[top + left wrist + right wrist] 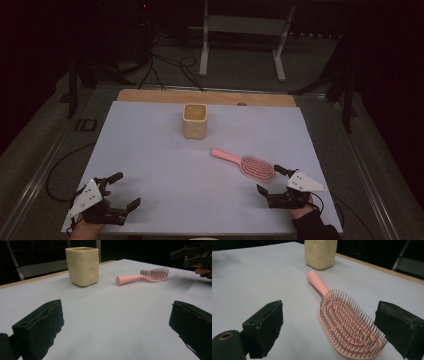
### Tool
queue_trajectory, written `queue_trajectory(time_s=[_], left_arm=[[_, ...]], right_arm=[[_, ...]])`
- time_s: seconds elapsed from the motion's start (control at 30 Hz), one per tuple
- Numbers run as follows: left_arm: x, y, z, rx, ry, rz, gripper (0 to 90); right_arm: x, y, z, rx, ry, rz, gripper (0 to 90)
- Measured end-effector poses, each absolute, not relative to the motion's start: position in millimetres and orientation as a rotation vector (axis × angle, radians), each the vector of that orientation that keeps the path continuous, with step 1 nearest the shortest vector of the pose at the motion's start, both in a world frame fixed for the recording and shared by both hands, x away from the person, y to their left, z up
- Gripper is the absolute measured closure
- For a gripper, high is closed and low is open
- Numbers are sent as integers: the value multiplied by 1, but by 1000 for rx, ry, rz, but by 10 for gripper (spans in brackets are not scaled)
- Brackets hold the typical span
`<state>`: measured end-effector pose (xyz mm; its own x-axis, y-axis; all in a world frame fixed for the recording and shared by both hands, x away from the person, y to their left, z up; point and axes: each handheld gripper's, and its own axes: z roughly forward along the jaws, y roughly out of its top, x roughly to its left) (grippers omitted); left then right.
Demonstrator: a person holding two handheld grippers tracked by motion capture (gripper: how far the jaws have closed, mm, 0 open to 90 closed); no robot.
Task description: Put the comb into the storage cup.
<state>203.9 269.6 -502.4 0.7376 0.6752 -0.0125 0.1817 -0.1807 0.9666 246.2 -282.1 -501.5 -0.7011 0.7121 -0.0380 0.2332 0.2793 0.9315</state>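
Pink hairbrush [247, 163] is seen lying bristles-up just in front of the cream cup [195, 120], handle toward it. The right gripper [272, 180] is held wide apart at the brush head, nothing clamped. The left gripper [121, 189], well left of the cup, is spread wide and empty.

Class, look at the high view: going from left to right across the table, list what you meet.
left gripper → cream cup → pink hairbrush → right gripper
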Motion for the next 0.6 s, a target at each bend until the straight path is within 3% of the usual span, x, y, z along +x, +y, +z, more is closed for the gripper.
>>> queue_trajectory(time_s=[0.6], left_arm=[[203, 269, -502, 1731, 686, 499, 0]], right_arm=[[247, -285, -497, 866, 2132, 1343, 84]])
